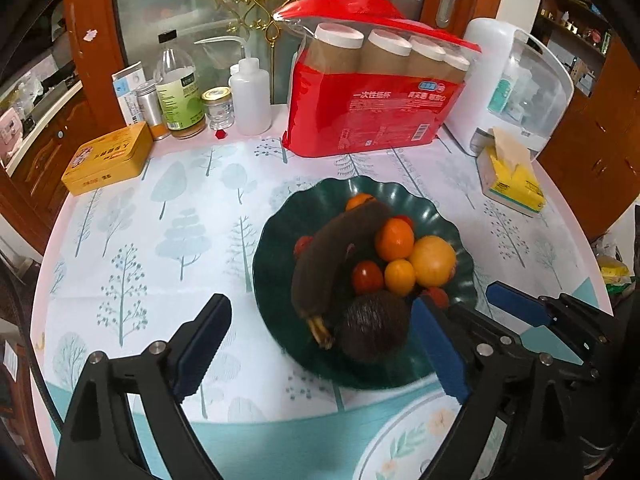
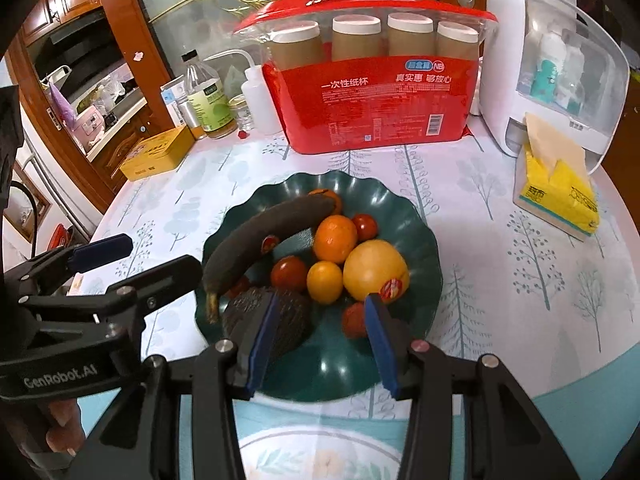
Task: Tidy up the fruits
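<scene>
A dark green scalloped plate holds the fruit. On it lie a blackened banana, a dark avocado, oranges, a large yellow fruit with a sticker and small red fruits. My left gripper hovers open over the plate's near left rim, nothing between its fingers. My right gripper stands partly open above the plate's near edge. Its left pad is in front of the avocado and grips nothing. One right finger shows in the left wrist view.
A red pack of paper cups stands behind the plate. A yellow tissue box and a white appliance sit at right. Bottles and a yellow tin stand at back left. A floral plate lies near me.
</scene>
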A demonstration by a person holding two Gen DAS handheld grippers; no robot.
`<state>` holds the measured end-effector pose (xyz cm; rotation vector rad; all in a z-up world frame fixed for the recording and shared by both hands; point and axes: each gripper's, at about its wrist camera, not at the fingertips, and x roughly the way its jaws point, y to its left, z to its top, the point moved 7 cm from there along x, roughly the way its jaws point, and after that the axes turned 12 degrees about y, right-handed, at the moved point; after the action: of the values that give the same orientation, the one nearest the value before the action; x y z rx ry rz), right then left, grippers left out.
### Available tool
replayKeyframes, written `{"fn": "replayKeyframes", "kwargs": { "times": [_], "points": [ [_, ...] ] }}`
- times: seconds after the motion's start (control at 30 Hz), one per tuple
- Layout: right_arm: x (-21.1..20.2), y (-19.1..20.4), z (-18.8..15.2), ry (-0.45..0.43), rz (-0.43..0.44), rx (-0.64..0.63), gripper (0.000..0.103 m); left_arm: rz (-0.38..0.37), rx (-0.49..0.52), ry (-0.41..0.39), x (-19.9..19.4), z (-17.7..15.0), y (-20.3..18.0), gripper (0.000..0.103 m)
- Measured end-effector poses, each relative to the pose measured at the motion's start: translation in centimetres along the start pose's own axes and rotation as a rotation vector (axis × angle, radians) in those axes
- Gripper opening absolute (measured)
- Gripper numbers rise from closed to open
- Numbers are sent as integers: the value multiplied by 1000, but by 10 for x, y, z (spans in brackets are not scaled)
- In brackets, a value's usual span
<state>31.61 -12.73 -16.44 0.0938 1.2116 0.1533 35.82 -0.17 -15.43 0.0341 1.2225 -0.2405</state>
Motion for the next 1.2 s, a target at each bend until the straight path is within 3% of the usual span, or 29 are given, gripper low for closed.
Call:
{"fn": "replayKeyframes", "kwargs": {
  "times": [0.5,0.73,1.2],
  "points": [
    [-60,15,-98,-5,-9,36,46,-14,-5,-37,-73,-96,-17,98],
    [-98,22,-146,-12,-14,73,46,48,12,-59,-109,-147,-27,98],
    [-167,40,-196,-53,-2,62,50,79,-55,-118,-172,-208,-34,99]
  ]
}}
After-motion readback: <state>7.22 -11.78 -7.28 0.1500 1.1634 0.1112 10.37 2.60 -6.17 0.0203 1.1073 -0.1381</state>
